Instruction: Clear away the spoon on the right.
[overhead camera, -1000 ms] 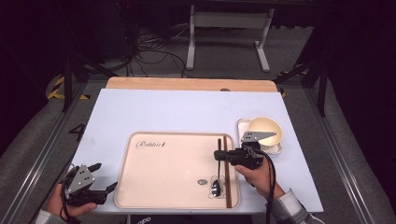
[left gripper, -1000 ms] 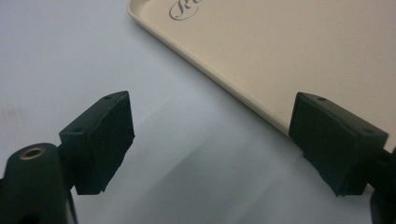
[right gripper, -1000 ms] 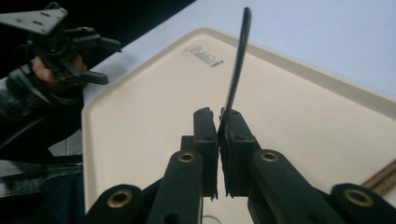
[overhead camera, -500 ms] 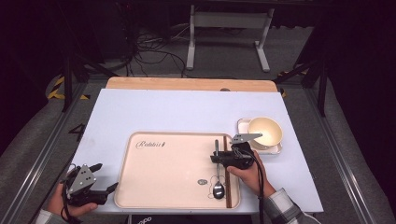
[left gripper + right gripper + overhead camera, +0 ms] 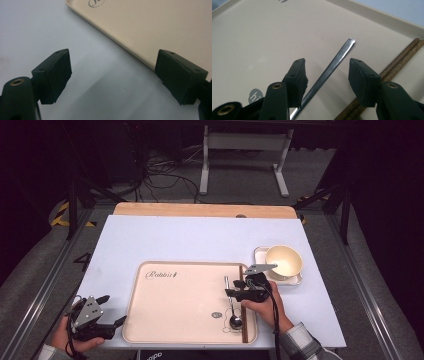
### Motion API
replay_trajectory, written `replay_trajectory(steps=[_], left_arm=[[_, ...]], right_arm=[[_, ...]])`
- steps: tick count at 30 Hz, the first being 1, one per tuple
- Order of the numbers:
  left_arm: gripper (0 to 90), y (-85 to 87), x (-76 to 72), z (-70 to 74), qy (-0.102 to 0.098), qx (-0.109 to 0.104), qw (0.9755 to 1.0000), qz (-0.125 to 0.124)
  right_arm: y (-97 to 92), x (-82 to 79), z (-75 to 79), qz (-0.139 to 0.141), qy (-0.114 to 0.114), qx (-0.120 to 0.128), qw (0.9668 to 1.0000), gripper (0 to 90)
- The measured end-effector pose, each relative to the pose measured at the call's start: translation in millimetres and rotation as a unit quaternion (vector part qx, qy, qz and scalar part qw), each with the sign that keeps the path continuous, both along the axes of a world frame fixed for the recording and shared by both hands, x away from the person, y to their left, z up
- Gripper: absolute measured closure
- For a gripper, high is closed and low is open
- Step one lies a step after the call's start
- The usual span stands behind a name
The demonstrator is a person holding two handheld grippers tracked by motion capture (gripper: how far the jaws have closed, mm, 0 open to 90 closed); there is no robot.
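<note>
**Spoon set down on the tray, right jaws parting around its handle**

The pale blue table (image 5: 200, 240) spans the middle of the high view. On it, at lower centre, lies a cream tray (image 5: 175, 320), and to its upper right a cream bowl (image 5: 284, 261) sits on a small square plate (image 5: 260, 254).

Inside the tray's right edge lie dark wooden chopsticks (image 5: 402, 56). Just beside them rests a metal spoon (image 5: 231, 306), bowl end toward the bottom of the frame.

Your right gripper (image 5: 325, 75) straddles the spoon handle. Its jaws have just been opening, and the pads stand clear of the metal on both sides, gripping nothing. Finish spreading them, then lift straight up so neither pad drags the handle toward the chopsticks.

Your left gripper (image 5: 112, 75), at the lower left, hangs wide open and empty over bare table beside the tray's edge.
</note>
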State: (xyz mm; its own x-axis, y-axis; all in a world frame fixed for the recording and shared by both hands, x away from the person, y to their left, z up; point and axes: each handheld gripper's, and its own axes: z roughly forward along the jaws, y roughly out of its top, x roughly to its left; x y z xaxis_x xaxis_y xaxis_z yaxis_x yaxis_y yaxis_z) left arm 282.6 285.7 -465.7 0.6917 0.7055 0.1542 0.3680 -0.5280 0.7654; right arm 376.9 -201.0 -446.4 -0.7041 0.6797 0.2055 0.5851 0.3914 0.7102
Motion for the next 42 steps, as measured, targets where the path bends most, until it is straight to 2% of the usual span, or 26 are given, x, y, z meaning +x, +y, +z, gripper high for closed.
replay_trajectory(steps=[3, 9, 17, 19, 32, 39, 42], left_arm=[[14.8, 0.1, 0.0, 0.3, -0.001, -0.001, 1.0, 0.0], [14.8, 0.5, -0.5, 0.7, -0.001, -0.003, 1.0, -0.001], [14.8, 2.1, 1.0, 0.2, -0.001, -0.009, 1.0, -0.001], [14.8, 2.6, 1.4, 0.0, -0.001, -0.011, 0.9999, -0.002], [14.8, 2.7, 2.6, -0.2, 0.0, -0.012, 0.9999, -0.004], [14.8, 2.3, 2.1, -0.4, -0.001, -0.011, 0.9999, -0.003], [14.8, 3.1, 2.2, -0.5, 0.001, -0.011, 0.9999, -0.003]], right_arm=[[-0.5, -0.8, 2.1, -0.003, -0.012, -0.01, 0.9999, 48.7], [-8.5, -5.2, 11.0, 0.004, -0.055, -0.015, 0.9984, 51.1], [-21.9, -4.8, 21.6, 0.003, -0.082, -0.006, 0.9966, 53.5], [-27.4, -5.6, 26.2, 0.004, -0.093, 0.003, 0.9957, 53.6], [-41.0, -11.1, 44.5, 0.013, -0.134, -0.002, 0.991, 55.5], [-57.1, -11.8, 61.4, 0.0, -0.154, 0.011, 0.9879, 56.7], [-67.4, -11.9, 69.7, -0.015, -0.167, 0.007, 0.9857, 56.3]])
